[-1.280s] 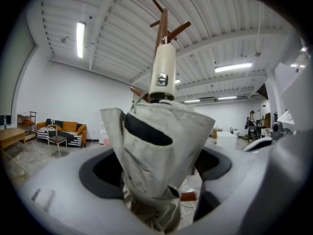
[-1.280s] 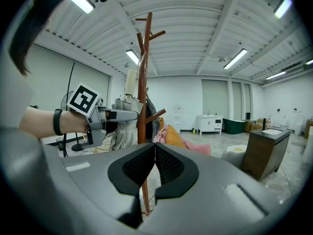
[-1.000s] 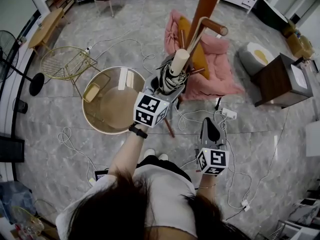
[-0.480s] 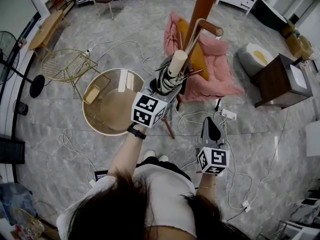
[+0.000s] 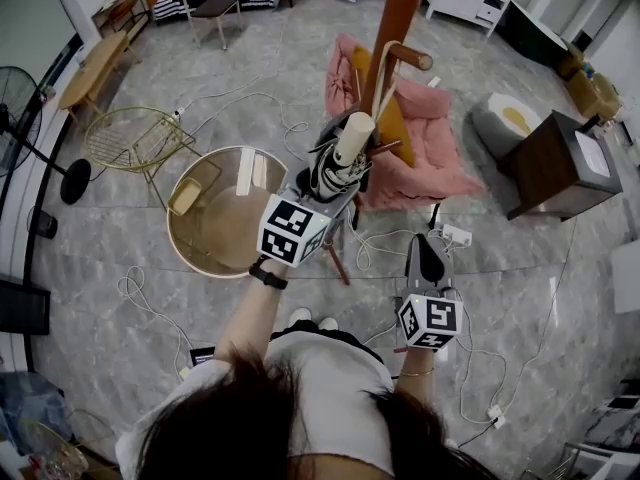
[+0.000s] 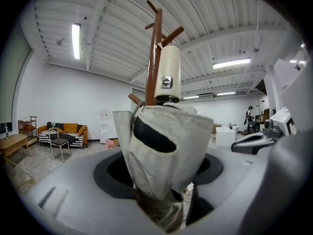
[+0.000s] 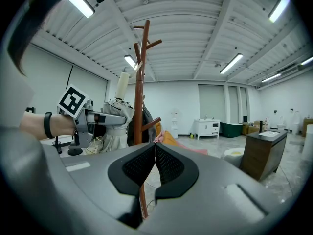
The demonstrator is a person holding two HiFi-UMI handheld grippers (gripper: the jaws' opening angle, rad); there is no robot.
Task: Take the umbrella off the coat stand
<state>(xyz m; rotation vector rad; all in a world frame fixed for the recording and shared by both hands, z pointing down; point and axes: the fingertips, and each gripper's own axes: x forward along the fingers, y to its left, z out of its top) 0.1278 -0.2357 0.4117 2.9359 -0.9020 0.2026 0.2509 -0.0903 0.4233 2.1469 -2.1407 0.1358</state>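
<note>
The left hand-held gripper (image 6: 164, 169) clamps the folded umbrella (image 6: 166, 131) beside the coat stand (image 5: 397, 18), whose peg (image 5: 412, 55) seems to hold its strap. Lift upward and outward until the loop clears. The right hand-held gripper (image 7: 155, 166) is clenched, empty.

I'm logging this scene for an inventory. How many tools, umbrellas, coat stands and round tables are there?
tools: 2, the left tool and the right tool
umbrella: 1
coat stand: 1
round table: 1
total: 5
</note>
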